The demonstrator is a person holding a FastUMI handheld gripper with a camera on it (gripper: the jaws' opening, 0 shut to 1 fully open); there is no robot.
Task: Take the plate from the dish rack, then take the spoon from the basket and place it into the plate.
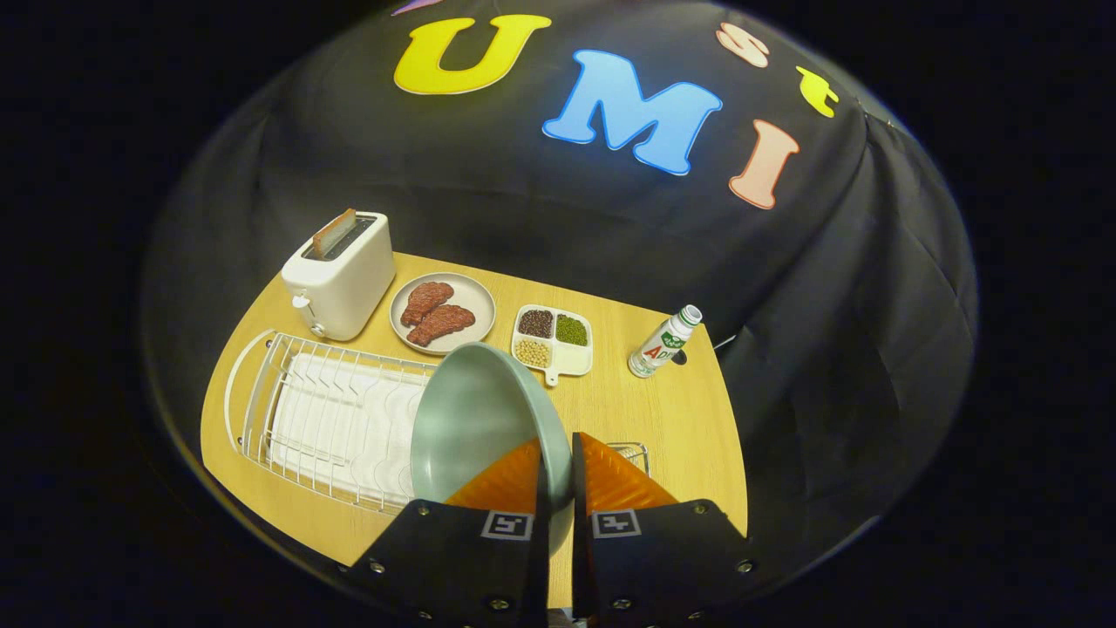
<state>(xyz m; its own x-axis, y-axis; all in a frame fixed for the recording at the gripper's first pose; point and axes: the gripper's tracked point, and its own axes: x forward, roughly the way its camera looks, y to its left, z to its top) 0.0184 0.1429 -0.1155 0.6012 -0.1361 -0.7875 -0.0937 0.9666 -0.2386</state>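
On the light wooden surface, the white wire dish rack sits lower left. Tilted on edge at centre frame, the round grey-green plate is pinched at its rim by the gripper, its 2 fingers hiding most of a small wire basket.

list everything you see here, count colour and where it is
plate: 1, grey-green, held on edge between the fingers, above the dish rack's near end
dish rack: 1, white wire on a white tray, on the table behind the held plate
toaster: 1, white, beyond the rack, a slice in its slot
meat plate: 1, grey, two brown pieces, beside the toaster
divided dish: 1, white, dark, green and pale beans
bottle: 1, white cap, green label, far side
basket: 1, wire, just past the fingers
table: 1, light wood
tongs: 1, shut on plate rim
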